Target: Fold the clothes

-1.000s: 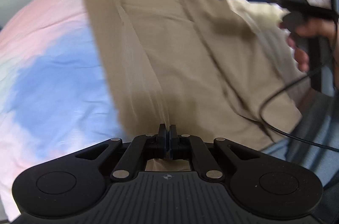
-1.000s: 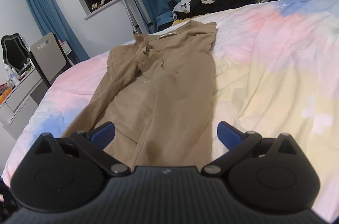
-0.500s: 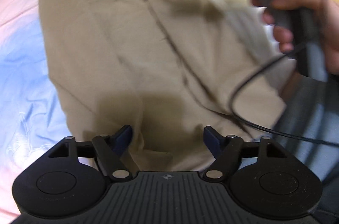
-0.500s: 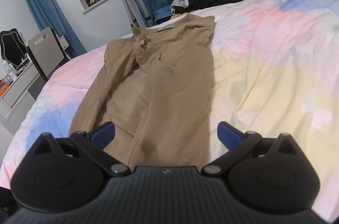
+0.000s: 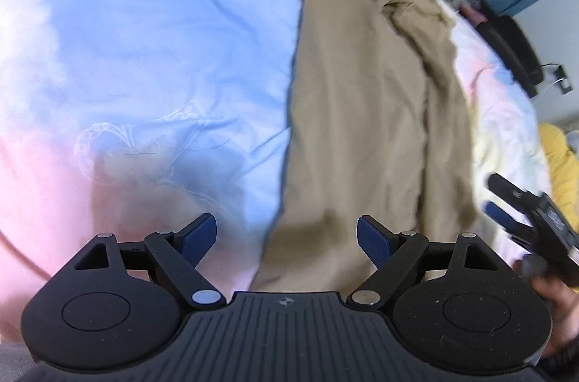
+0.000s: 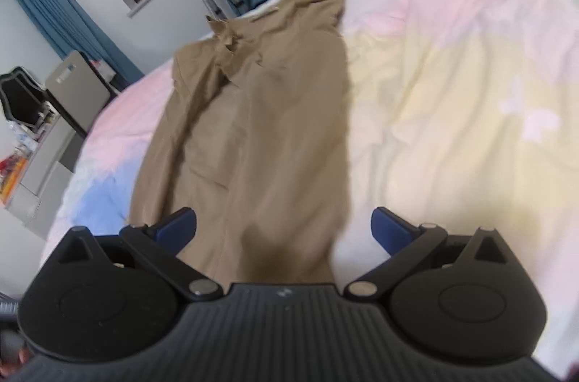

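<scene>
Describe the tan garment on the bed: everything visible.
The tan garment is a soft, matte, woven-looking piece lying flat and lengthwise on the pastel bedspread. Its sides look folded inward into a long narrow strip, with seam lines running down it. The far end is bunched and rumpled, seemingly a collar. The near hem sits just ahead of both open hand-held grippers; neither the left hand-held gripper nor the right hand-held gripper grips it. Only the bedspread touches it.

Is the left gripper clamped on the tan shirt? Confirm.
No: the left gripper has just opened, its blue pads wide apart, and the tan shirt lies flat on the bedspread, unpinched.
</scene>
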A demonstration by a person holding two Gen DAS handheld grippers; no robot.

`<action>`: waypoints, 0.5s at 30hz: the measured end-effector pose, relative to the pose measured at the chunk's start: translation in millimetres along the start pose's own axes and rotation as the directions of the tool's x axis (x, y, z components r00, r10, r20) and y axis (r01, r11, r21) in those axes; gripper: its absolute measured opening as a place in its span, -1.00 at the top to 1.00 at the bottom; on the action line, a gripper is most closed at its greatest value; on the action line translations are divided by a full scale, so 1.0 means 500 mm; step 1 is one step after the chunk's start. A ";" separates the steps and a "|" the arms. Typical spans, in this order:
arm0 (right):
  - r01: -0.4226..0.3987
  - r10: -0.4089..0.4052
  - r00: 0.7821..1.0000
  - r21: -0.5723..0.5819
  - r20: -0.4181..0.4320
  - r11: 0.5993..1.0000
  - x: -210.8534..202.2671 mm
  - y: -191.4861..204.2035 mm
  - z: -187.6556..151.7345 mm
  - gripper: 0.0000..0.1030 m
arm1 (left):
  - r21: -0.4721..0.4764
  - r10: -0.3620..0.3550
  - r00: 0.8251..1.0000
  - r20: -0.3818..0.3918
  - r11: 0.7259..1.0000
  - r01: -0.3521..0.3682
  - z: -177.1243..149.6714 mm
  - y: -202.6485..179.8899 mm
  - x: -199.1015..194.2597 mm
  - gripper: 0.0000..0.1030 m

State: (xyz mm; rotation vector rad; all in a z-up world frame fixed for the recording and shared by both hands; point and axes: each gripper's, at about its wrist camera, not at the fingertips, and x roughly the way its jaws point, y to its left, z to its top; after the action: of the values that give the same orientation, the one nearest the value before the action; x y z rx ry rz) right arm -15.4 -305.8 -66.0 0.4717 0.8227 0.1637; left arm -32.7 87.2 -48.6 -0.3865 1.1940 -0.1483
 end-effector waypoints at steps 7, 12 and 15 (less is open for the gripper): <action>0.141 -0.124 0.981 0.109 -0.149 0.984 -0.011 -0.022 -0.056 -1.00 | 0.173 0.047 0.995 -0.091 0.985 -0.031 -0.028 -0.049 0.021 -0.60; 0.152 -0.111 0.943 0.111 -0.313 0.982 -0.013 -0.009 -0.089 -1.00 | 0.270 0.046 0.977 -0.207 0.963 0.012 -0.060 -0.062 0.041 -0.49; 0.128 -0.097 0.906 0.050 -0.412 0.991 -0.017 0.016 -0.119 -1.00 | 0.289 0.050 0.971 -0.233 0.957 0.020 -0.070 -0.067 0.043 -0.39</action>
State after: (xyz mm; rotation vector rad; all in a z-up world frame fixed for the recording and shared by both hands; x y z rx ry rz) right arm -64.8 -281.3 -91.5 0.4660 1.2699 0.1260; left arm -54.2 41.8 -65.9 -0.1021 1.3882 -0.3606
